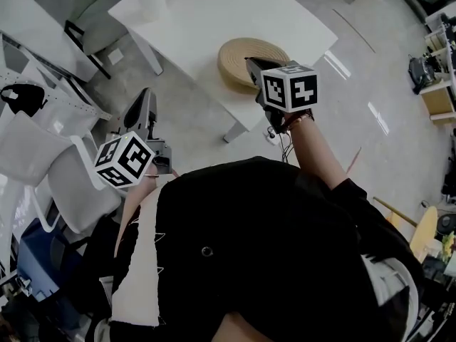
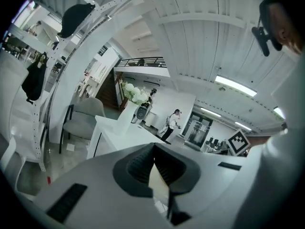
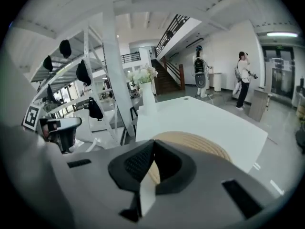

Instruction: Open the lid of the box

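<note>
A round woven tan box (image 1: 246,57) with its lid on sits near the front edge of a white table (image 1: 206,20). In the right gripper view the box (image 3: 202,144) shows just past the jaws. My right gripper (image 1: 251,65) hangs over the box's near side with its jaws shut and nothing between them; whether it touches the lid I cannot tell. My left gripper (image 1: 144,97) is off to the left, over the floor and away from the table. Its jaws (image 2: 153,147) meet at the tips and hold nothing.
A white vase of flowers (image 3: 145,93) stands at the table's far end. A grey chair (image 1: 100,6) is behind the table, and white chairs (image 1: 43,144) crowd the left. A white rack hung with dark caps (image 3: 83,73) stands to the left. A person (image 3: 243,80) walks far off.
</note>
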A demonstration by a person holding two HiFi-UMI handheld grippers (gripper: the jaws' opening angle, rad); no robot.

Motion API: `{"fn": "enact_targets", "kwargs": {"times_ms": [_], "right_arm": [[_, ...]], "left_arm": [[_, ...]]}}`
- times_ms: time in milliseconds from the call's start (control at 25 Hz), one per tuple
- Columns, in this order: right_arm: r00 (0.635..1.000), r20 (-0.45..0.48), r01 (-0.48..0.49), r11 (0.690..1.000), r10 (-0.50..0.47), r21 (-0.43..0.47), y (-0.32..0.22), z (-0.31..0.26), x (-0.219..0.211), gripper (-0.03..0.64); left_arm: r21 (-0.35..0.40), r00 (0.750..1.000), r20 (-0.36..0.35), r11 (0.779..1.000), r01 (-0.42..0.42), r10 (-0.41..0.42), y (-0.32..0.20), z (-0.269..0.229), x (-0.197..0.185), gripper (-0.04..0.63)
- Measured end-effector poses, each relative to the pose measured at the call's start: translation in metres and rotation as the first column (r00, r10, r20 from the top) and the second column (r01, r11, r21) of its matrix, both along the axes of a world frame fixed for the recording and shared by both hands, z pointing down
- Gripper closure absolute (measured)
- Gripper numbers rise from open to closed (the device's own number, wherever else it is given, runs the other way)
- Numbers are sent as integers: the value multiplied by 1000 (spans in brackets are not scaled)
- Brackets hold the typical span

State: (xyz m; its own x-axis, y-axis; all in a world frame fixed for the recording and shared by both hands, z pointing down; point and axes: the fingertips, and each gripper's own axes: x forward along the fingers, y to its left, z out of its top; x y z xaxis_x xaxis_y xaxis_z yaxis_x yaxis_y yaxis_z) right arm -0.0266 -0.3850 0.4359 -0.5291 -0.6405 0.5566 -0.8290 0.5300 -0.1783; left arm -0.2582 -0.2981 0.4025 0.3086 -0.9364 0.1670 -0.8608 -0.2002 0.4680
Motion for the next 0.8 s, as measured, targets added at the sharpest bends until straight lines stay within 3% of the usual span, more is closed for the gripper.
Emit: {"fn": "enact_targets", "kwargs": {"times_ms": [40,120,200,520,800], "right_arm": [[1000,-10,13,1000,-13,9,-2,0,-5,610],[999,7,52,999,-52,-13,-3,5,-19,478],[996,14,94,994,-94,-60,3,16,-31,422],[972,-191,124,991,-133,-58,7,51,-32,393],[939,-304,147,986,-163,-74,6,67,-30,390]], "left_arm": [[1,1000,-2,1000,9,-9,1,0,-3,584],[0,1000,-3,1000,22,-22,3,1,-9,584],[-3,999,-4,999,35,-35,5,2,-14,584],[-26,999,-17,999,38,-38,7,12,-20,584],[-24,999,-18,999,29,-30,6,9,-20,584]]}}
